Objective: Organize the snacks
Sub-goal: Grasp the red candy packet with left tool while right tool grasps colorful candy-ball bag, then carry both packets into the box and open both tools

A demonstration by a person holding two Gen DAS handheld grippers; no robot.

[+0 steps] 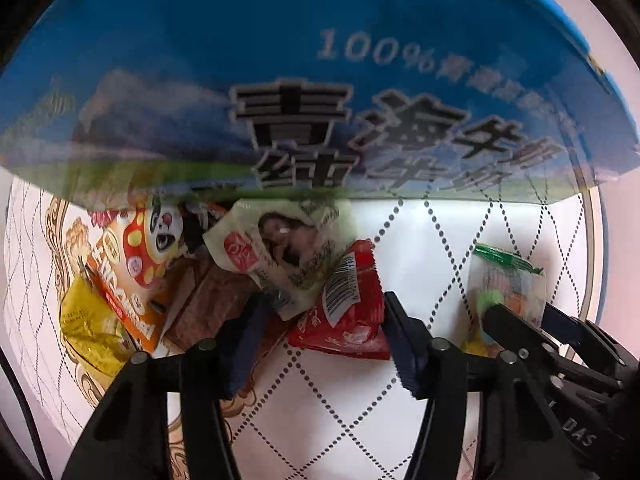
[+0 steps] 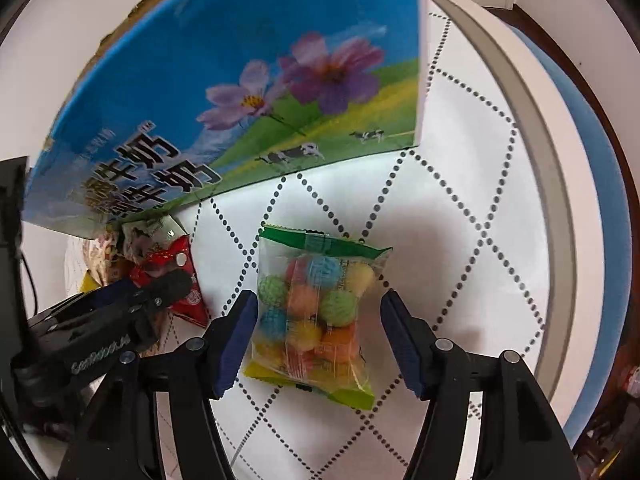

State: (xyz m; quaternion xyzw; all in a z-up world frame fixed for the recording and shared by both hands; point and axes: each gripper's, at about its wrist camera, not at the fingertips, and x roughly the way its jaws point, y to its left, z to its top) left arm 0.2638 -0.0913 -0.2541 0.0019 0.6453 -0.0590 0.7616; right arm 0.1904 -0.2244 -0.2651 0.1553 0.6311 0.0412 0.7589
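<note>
A big blue milk carton box stands on the white quilted table, also in the right wrist view. Snack packets lie piled against its base: a red packet, a white packet with a woman's picture, an orange panda packet and a yellow packet. My left gripper is open, its jaws on either side of the red packet. A clear bag of coloured balls lies apart to the right. My right gripper is open around it; that bag also shows in the left wrist view.
The table has a raised grey rim at the right, with a blue band beyond it. A brown packet lies under the pile. A black cable runs at the far left.
</note>
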